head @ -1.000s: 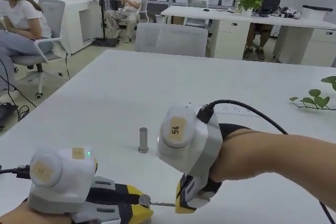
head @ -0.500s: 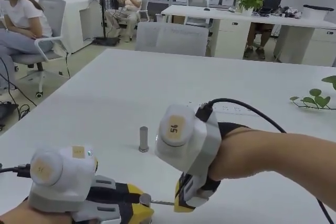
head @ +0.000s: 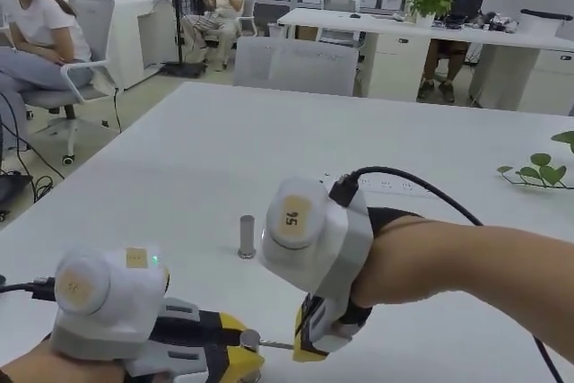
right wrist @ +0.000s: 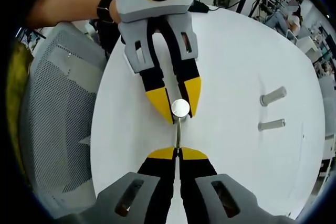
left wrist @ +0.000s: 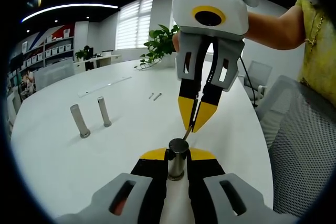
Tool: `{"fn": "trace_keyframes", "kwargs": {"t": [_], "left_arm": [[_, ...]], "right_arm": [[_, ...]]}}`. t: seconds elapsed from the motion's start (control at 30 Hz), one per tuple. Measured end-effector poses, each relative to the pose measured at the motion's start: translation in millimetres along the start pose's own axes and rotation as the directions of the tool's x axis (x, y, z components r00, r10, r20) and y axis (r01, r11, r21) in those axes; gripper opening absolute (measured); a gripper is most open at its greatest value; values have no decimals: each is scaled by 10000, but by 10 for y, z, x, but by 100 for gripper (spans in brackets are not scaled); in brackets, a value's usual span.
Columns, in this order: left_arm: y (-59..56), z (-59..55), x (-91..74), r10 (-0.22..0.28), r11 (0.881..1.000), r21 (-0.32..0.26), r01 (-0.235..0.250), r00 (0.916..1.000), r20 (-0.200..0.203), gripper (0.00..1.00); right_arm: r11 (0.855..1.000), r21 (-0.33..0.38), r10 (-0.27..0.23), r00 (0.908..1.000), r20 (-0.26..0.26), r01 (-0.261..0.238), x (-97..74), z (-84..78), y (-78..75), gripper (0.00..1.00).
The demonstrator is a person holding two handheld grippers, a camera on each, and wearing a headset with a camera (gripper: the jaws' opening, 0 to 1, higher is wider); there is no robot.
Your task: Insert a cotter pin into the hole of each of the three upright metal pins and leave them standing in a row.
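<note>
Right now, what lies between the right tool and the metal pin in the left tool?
The cotter pin, pinched in the right tool, spans it, reaching the metal pin; right gripper view.

Your head camera sits above and behind both grippers and looks forward and down over the white table (head: pixel 179 159) towards the office. The two gripper cameras face each other from very near: the left gripper view looks along its jaws at the right gripper (left wrist: pixel 194 124), and the right gripper view looks back at the left gripper (right wrist: pixel 179 109). These two views share the metal pin (left wrist: pixel 178 158) and the cotter pin (left wrist: pixel 187 131) between them, and the two upright pins (left wrist: pixel 80 120) farther off.
</note>
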State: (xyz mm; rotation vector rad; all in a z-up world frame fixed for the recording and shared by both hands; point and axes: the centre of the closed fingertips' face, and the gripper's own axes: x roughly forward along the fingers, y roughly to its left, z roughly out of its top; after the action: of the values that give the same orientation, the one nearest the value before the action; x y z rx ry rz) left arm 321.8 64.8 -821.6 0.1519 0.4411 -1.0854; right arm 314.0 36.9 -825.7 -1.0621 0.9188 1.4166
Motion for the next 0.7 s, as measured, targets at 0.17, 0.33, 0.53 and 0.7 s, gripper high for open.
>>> {"fn": "trace_keyframes", "kwargs": {"t": [0.17, 0.33, 0.53, 0.7], "left_arm": [[-2, -1, -1, -10, 10000, 14, 10, 10000, -8, 12], [-5, 0, 0, -15, 10000, 15, 15, 10000, 0, 12], [-4, 1, 1, -34, 10000, 1, 34, 10000, 28, 12], [-7, 0, 1, -70, 10000, -35, 70, 10000, 50, 12]], "right_arm": [[10000, -68, -7, 10000, -13, 7, 7, 18, 2, 2], [9999, -130, 18, 10000, -6, -18, 14, 37, 7, 2], [9998, -179, 49, 10000, -44, -50, 21, 40, -2, 2], [9997, -247, 40, 9999, -97, -42, 26, 36, -7, 2]]}}
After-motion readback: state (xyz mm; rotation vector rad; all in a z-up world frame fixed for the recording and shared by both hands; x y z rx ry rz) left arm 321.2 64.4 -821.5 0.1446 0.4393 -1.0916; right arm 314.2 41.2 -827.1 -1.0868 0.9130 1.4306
